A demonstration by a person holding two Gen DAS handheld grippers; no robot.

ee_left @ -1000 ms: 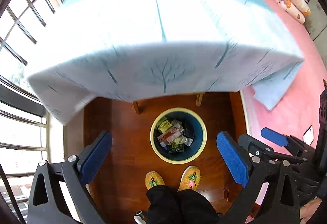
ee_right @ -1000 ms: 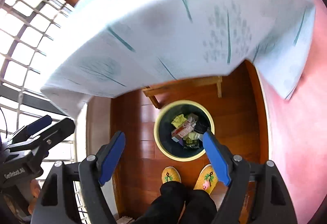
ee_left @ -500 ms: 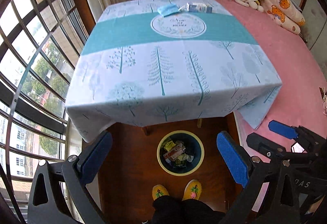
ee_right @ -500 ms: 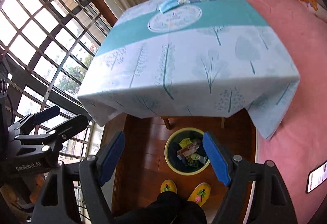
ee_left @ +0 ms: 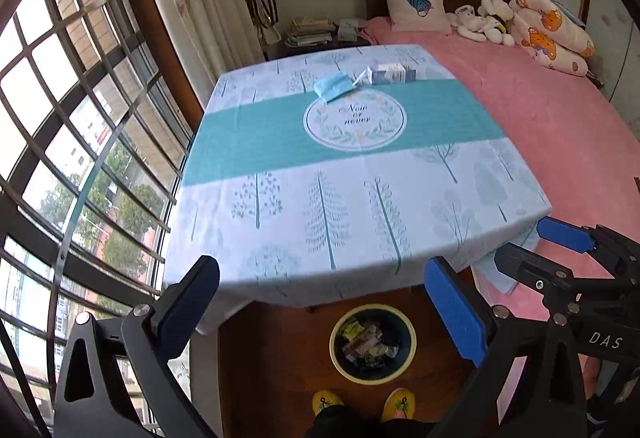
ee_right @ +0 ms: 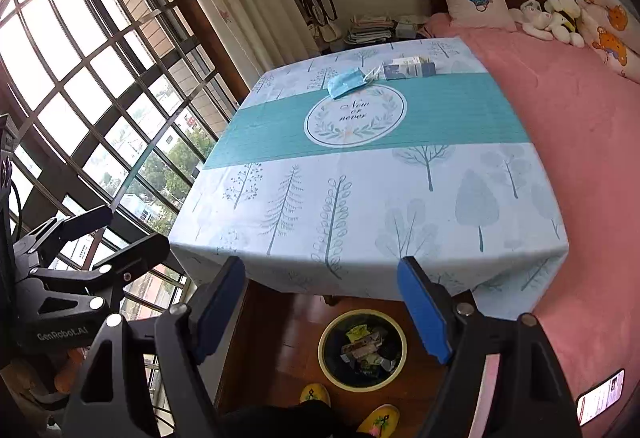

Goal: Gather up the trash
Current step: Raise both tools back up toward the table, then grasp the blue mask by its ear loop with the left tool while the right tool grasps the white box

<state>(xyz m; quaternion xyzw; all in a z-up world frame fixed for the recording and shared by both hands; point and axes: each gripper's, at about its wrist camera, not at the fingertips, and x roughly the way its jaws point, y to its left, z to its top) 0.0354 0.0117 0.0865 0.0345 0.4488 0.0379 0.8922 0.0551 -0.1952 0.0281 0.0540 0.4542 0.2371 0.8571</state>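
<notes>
Grippers: left gripper [ee_left: 320,302] and right gripper [ee_right: 324,302] are both gaping apart, holding nothing.
Table [ee_left: 360,198]: wearing a tree-print cloth.
Bin [ee_left: 373,344]: sitting underneath on the wood floor.

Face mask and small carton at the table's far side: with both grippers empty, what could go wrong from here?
1. The face mask and carton lie far from both open grippers, left and right, so a long reach may drag the tablecloth.
2. The mask is limp and may slip.
3. The bin sits partly under the table edge; drops could miss.

Table [ee_left: 280,206] w/ tree-print cloth — blue mask [ee_left: 334,86] & small box [ee_left: 392,73] at far edge.
</notes>
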